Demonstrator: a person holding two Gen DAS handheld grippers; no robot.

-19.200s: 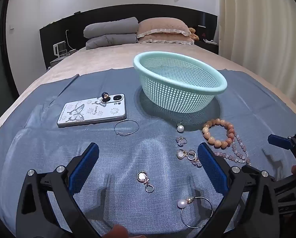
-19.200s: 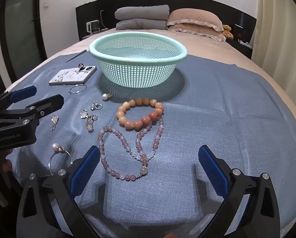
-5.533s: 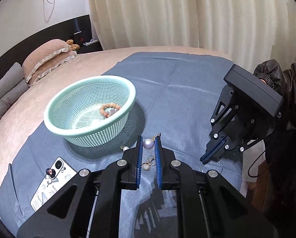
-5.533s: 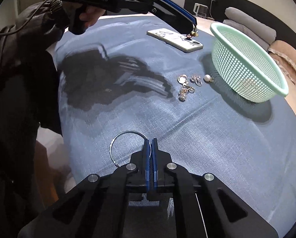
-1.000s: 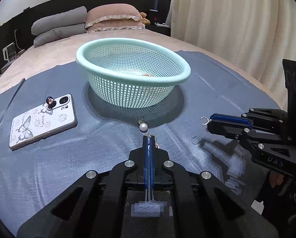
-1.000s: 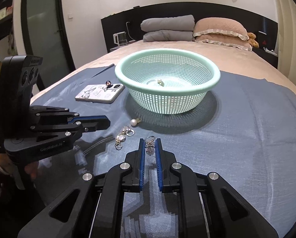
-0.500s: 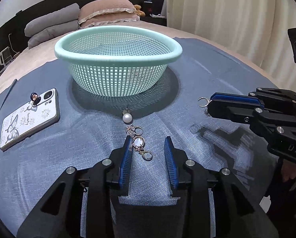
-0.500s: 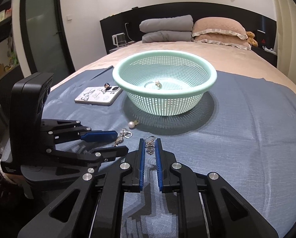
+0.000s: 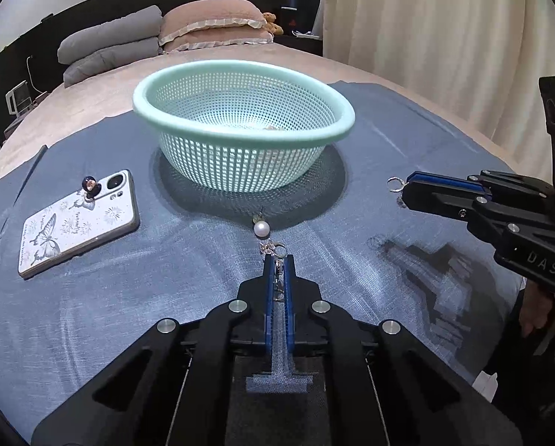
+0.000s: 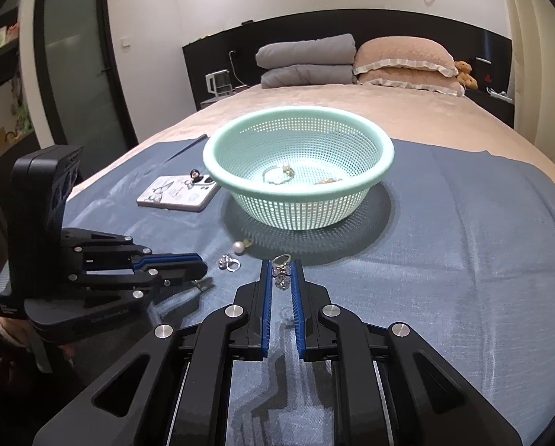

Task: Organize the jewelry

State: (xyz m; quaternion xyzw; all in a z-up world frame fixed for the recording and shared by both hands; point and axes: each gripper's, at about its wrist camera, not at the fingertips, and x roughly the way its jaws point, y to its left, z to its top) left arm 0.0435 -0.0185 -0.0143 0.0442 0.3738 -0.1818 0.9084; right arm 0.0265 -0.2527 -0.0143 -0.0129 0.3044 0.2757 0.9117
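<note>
Jaws of left hand-held gripper (image 9: 278,264) have closed onto earring (image 9: 277,273).

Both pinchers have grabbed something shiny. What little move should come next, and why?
Probably lift the left gripper a little, off the blue cloth. It is shut on a small charm, and the green basket sits just ahead. The right gripper holds its earring, so it could follow.

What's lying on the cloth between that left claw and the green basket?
In the left wrist view, a small ringed trinket and a pearl drop lie between the left gripper and the basket.
</note>
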